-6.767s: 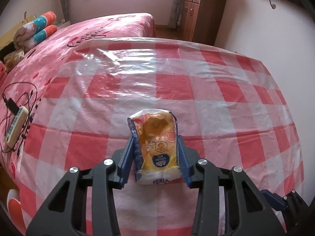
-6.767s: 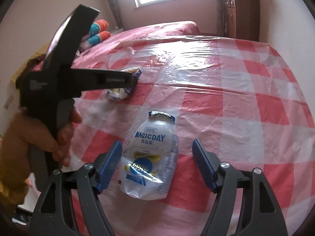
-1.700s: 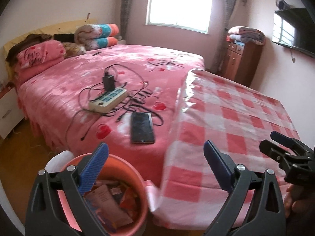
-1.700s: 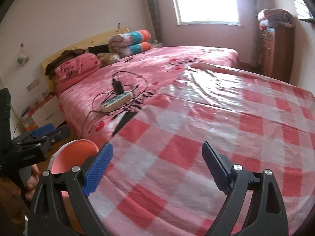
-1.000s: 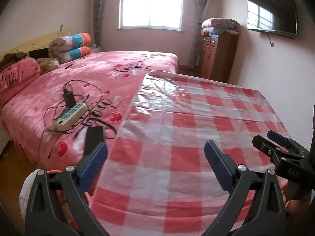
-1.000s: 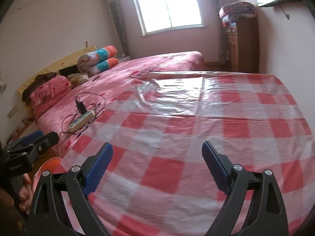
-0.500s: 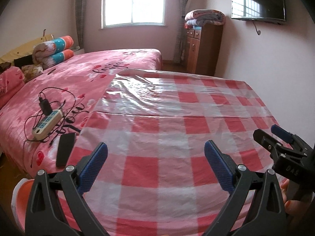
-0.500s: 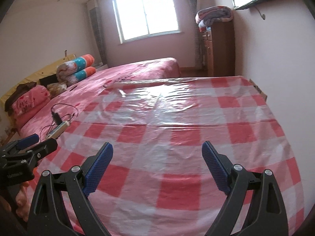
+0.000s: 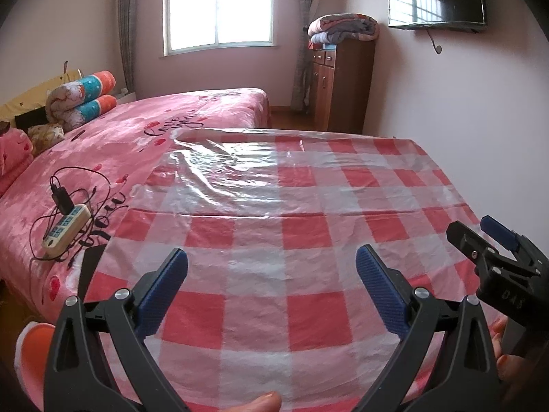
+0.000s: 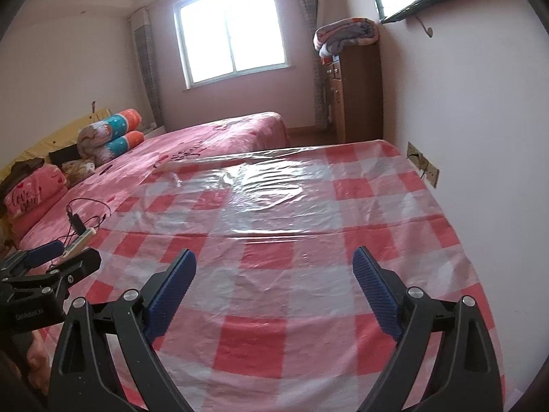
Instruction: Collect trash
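- While an orange bin (image 9: 29, 338) shows only as a rim at the table's near left corner, a power strip (image 9: 65, 229) and its cables lie on the pink bed (image 9: 144, 137) beyond.
- Left gripper (image 9: 271, 286) hangs over the near edge of the red-checked tablecloth (image 9: 274, 206), fingers spread wide and holding nothing.
- Right gripper (image 10: 274, 288) hovers just beside it near the same edge, fingers equally wide and empty.
- No trash lies on the cloth.
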Available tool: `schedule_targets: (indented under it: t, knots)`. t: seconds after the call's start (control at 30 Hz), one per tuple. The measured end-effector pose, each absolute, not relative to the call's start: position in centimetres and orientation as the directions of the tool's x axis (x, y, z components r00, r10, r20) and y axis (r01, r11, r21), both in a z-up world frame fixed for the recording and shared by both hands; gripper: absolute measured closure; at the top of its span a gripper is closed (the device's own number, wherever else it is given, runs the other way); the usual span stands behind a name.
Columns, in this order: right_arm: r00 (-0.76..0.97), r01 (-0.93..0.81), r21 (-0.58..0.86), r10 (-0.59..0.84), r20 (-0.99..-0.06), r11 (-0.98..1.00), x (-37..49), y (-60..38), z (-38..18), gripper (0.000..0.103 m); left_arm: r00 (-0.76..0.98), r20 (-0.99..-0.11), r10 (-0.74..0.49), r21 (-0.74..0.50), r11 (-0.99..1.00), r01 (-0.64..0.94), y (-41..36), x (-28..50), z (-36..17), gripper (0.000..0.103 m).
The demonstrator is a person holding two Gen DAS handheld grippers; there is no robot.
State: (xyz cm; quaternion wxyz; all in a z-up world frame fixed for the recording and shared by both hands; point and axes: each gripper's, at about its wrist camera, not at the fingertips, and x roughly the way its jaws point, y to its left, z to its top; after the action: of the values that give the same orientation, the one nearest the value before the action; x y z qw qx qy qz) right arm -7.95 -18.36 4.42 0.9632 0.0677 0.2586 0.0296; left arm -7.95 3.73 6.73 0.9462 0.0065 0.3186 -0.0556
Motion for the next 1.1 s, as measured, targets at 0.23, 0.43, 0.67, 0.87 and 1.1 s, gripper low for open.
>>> schedule_targets:
  t: [0.23,0.43,0.67,0.87,1.1]
  knots:
    - [0.876,0.007,0.123,0.053,-0.480,0.992,-8.2,-19.6,4.6,0.012,0.787,-0.611,-0.089,-0.014,0.995,0.102,2.6,-7.3,6.5,0.004]
    - [0.878,0.021,0.120,0.039,-0.477,0.993,-8.3,-20.4,4.6,0.011,0.795,-0.603,-0.073,0.012,0.995,0.100,1.6,-7.2,6.6,0.004]
    - [0.878,0.021,0.117,0.037,-0.476,0.993,-8.4,-20.6,4.6,0.011,0.795,-0.603,-0.066,0.031,0.994,0.107,0.8,-7.3,6.4,0.004]
    - [0.875,0.015,0.115,0.042,-0.482,0.993,-8.5,-20.9,4.5,0.012,0.794,-0.604,-0.061,0.044,0.993,0.110,0.4,-7.4,6.2,0.004]
    - [0.869,0.008,0.113,0.049,-0.492,0.994,-8.3,-20.6,4.3,0.012,0.789,-0.611,-0.062,0.044,0.993,0.112,0.3,-7.3,6.0,0.004]
